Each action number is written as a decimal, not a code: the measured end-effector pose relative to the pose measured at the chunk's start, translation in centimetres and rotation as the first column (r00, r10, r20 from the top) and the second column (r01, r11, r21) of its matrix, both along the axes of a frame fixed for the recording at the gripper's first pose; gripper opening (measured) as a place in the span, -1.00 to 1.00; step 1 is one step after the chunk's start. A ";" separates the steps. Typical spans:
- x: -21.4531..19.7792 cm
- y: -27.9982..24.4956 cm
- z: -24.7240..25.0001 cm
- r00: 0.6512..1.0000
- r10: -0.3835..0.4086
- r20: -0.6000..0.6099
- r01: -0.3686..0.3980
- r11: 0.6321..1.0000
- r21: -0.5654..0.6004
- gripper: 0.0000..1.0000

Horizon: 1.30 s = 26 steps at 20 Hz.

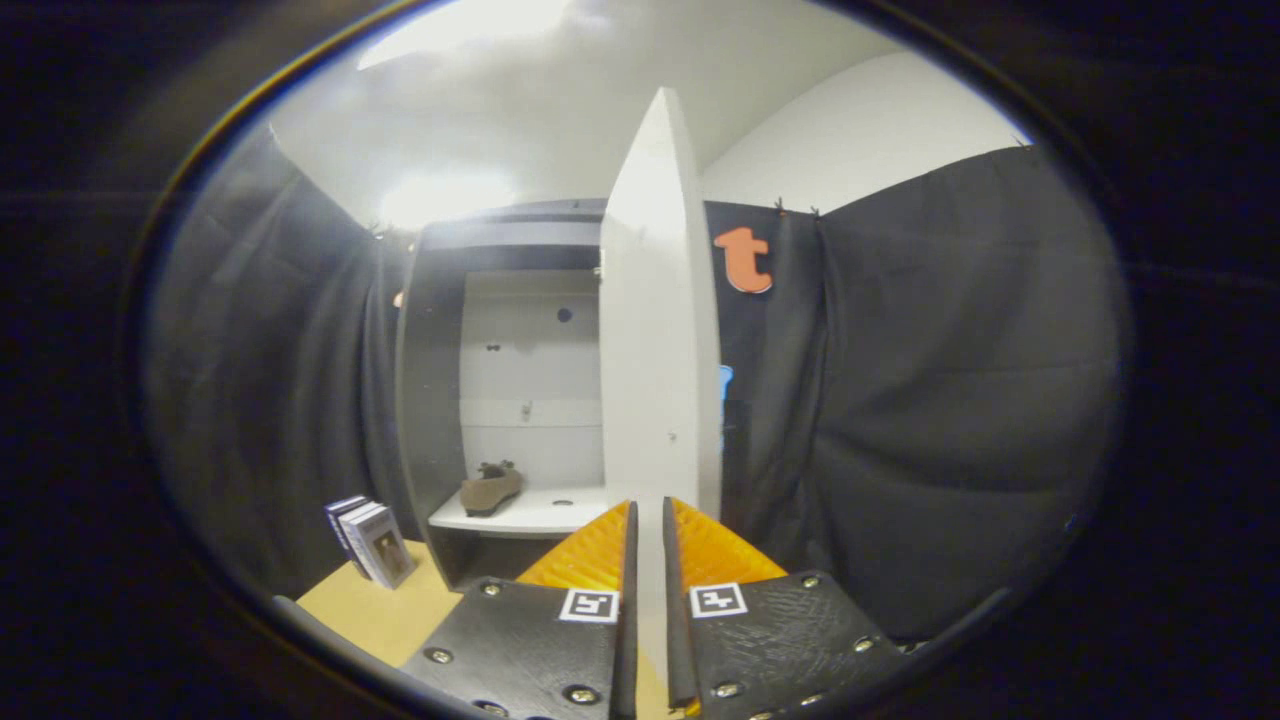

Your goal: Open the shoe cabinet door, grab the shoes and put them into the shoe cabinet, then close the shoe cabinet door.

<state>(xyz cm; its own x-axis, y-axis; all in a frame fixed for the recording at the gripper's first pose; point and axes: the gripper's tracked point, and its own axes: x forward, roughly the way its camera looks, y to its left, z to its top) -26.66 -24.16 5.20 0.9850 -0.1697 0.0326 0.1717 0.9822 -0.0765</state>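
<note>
**Door edge between my fingers, shoe on the shelf**

I have the gripper (648, 520) up against the door (655, 340). The door stands open, swung out toward me so that I look along its thin free edge, and its lower part runs straight down into the narrow gap between my two fingers (590, 560). The fingers are drawn close together with the door edge between them; they look to be pinching it, though I cannot tell for certain that both pads press on the panel.

To the left of the door I see into the cabinet (430, 400). Its frame is dark, and the back panel inside is pale with a few small holes and fittings. A white shelf (540, 515) sits low in the opening, just ahead of my left finger. One brown shoe (490, 488) lies on that shelf, toward its left side, close to the dark side wall and well apart from the door.

Outside the cabinet, to its left, some boxes (370, 540) stand upright and slightly tilted on a tan floor (370, 615). They are near the cabinet's lower left corner but not touching it.

Dark cloth hangs behind and on both sides of the cabinet.
</note>
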 end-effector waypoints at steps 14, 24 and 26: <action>7.6 14.0 -14.5 0.932 0.261 -0.251 -0.248 0.965 0.081 -0.43; 11.7 17.0 -34.9 0.754 0.263 -0.602 -0.154 0.962 0.226 -0.41; 11.6 17.7 -39.3 0.693 0.269 -0.669 -0.129 0.959 0.251 -0.41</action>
<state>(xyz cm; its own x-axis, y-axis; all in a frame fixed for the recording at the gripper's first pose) -15.09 -6.41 -34.07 0.7273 0.0988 -0.6791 -0.0619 0.9950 0.0785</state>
